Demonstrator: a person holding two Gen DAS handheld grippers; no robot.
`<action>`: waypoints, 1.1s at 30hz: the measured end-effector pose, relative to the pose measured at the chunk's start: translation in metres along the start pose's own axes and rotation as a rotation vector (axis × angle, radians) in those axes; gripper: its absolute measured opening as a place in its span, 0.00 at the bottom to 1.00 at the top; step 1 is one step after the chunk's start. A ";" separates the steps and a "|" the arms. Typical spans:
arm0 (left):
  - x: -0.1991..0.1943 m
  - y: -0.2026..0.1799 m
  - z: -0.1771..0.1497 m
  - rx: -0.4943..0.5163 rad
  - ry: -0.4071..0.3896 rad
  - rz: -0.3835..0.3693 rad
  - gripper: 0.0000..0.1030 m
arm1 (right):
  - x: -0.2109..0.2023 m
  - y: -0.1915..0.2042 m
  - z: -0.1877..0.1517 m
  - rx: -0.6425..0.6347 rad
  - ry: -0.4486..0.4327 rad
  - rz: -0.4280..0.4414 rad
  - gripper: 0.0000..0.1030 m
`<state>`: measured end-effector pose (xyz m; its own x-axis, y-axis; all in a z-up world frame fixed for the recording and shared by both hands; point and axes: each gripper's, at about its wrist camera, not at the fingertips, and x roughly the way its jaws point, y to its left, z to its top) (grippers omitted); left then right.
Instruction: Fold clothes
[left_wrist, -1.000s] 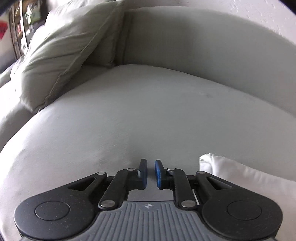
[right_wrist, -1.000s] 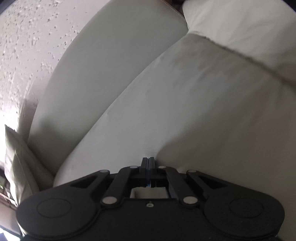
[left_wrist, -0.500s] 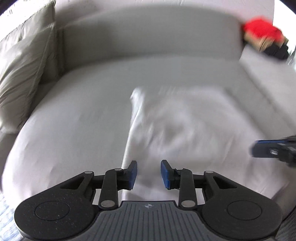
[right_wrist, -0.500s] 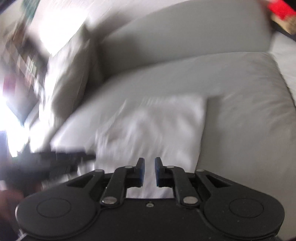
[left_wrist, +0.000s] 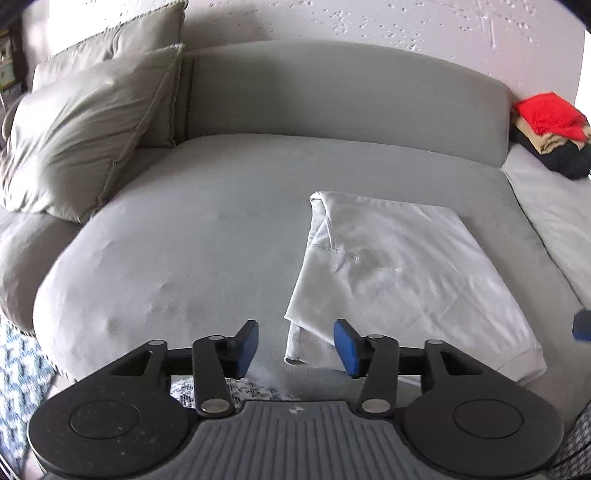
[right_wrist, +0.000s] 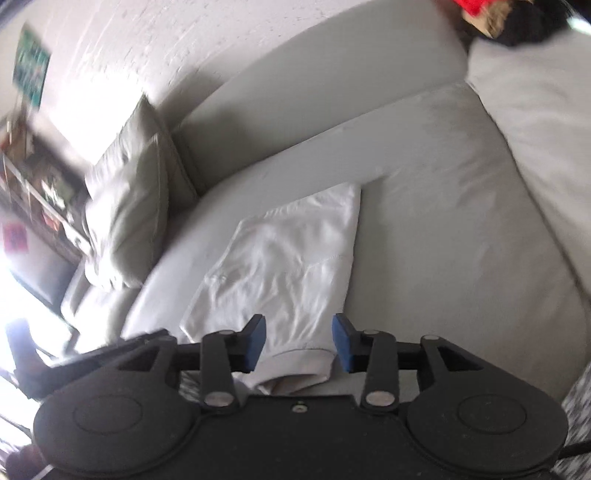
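A white garment (left_wrist: 399, 273) lies folded flat on the grey sofa seat (left_wrist: 207, 236). It also shows in the right wrist view (right_wrist: 288, 266). My left gripper (left_wrist: 295, 341) is open and empty, held above the garment's near left corner. My right gripper (right_wrist: 298, 338) is open and empty, above the garment's near hem with its ribbed cuff. A blue pad of the right gripper (left_wrist: 583, 325) shows at the right edge of the left wrist view.
A grey pillow (left_wrist: 85, 136) leans at the sofa's left end. A pile of red, tan and black clothes (left_wrist: 550, 133) sits at the back right on the neighbouring cushion (left_wrist: 554, 221). A patterned rug (left_wrist: 18, 365) lies below the sofa front.
Both grippers have opened wide and pulled back from the sofa. The right gripper was shut a second ago. The white garment now lies released and flat on the seat.
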<state>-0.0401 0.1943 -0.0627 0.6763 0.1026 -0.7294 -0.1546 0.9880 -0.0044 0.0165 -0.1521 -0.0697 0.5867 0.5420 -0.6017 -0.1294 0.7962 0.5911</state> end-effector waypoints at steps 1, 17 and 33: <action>0.000 0.002 0.003 -0.013 0.007 -0.014 0.49 | 0.002 -0.003 0.001 0.024 0.006 0.015 0.41; 0.048 0.039 0.055 -0.104 0.040 -0.139 0.64 | 0.025 -0.036 -0.002 0.217 0.077 0.097 0.61; 0.128 0.051 0.074 -0.136 0.295 -0.352 0.72 | 0.070 -0.068 0.025 0.328 0.114 0.090 0.54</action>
<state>0.0922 0.2661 -0.1055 0.4745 -0.2926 -0.8302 -0.0590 0.9304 -0.3617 0.0865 -0.1748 -0.1390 0.4893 0.6474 -0.5843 0.0976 0.6251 0.7744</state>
